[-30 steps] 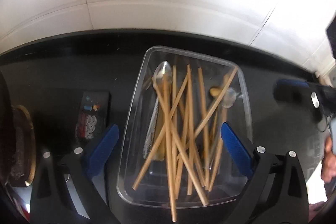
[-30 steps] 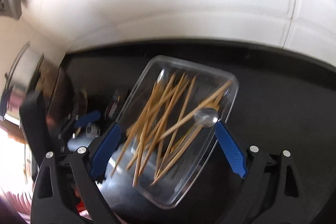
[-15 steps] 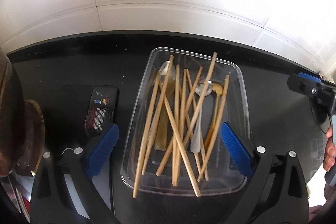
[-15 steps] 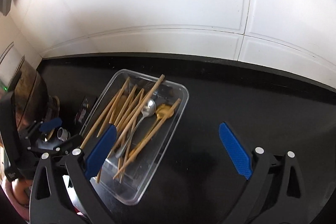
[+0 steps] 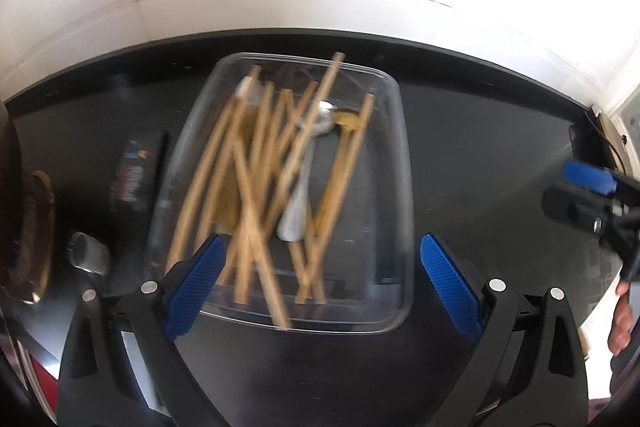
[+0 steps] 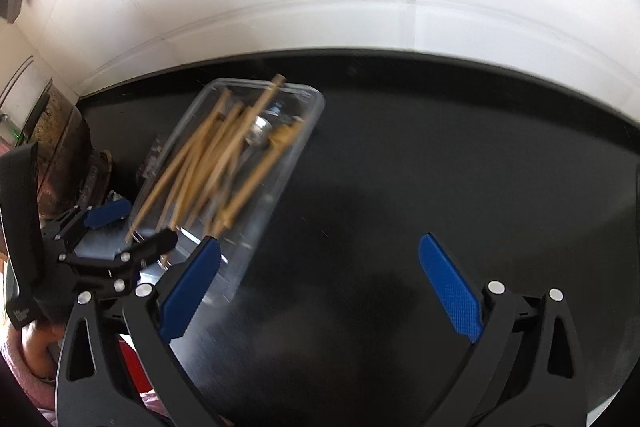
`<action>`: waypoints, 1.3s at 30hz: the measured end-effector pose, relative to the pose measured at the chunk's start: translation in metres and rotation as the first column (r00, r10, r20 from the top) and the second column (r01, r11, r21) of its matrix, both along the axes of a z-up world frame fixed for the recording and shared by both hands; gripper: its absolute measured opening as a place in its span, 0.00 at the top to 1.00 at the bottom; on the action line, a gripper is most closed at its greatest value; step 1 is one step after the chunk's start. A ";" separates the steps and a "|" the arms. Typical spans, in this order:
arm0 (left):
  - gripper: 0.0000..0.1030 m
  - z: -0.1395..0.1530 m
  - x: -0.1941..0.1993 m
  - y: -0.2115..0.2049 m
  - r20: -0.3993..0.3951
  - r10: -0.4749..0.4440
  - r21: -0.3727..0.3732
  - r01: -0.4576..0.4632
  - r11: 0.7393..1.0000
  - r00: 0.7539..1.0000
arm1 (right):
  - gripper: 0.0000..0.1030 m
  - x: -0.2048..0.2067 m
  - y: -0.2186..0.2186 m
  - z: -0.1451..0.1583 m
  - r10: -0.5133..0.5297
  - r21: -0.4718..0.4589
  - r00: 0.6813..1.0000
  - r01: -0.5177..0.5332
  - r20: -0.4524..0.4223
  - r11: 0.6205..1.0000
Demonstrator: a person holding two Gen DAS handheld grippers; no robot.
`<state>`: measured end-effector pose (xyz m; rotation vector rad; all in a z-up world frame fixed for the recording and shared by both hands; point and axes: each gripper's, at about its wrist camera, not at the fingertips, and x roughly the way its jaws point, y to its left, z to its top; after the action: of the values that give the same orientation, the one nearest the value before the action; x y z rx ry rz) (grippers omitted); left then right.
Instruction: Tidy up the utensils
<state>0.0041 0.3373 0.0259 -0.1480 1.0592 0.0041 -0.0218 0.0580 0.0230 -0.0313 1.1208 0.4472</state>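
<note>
A clear plastic tray [image 5: 400, 163] sits on the black table [image 5: 480, 147], holding a crisscrossed heap of wooden chopsticks [image 5: 256, 163], a silver spoon [image 5: 304, 187] and a gold spoon [image 5: 348, 119]: gathered but unsorted. The left hand-held gripper [image 5: 320, 283], at the tray's near edge, and the right hand-held gripper [image 6: 316, 291], over bare table, both gape empty.

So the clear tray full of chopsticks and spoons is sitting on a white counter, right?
Not quite. The clear tray of chopsticks and spoons sits on a black counter, not a white one; only the wall behind is white. The left wrist view shows it.
</note>
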 end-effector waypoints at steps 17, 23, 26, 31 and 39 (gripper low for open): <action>0.07 0.013 0.038 -0.196 0.045 -0.103 0.126 0.097 0.987 0.994 | 0.07 -0.007 -0.219 0.000 -0.214 -0.027 0.977 0.213 -0.019 0.977; 0.07 0.008 0.051 -0.269 0.026 -0.133 0.122 0.129 0.984 0.991 | 0.07 0.002 -0.284 -0.007 -0.195 -0.049 0.980 0.194 -0.037 0.980; 0.07 0.002 0.058 -0.302 0.001 -0.133 0.105 0.133 0.986 0.991 | 0.07 0.010 -0.310 -0.010 -0.191 -0.056 0.981 0.189 -0.038 0.980; 0.07 -0.006 0.060 -0.333 -0.027 -0.119 0.109 0.121 0.987 0.993 | 0.07 0.016 -0.343 -0.015 -0.179 -0.061 0.983 0.176 -0.046 0.983; 0.06 -0.013 0.060 -0.359 -0.063 -0.092 0.119 0.099 0.988 0.994 | 0.07 0.017 -0.353 -0.027 -0.103 -0.048 0.991 0.099 -0.089 0.994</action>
<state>0.0641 -0.0213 0.0133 0.0132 1.1190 -0.0136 -0.0052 -0.2953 -0.0044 0.0082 1.2158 0.3366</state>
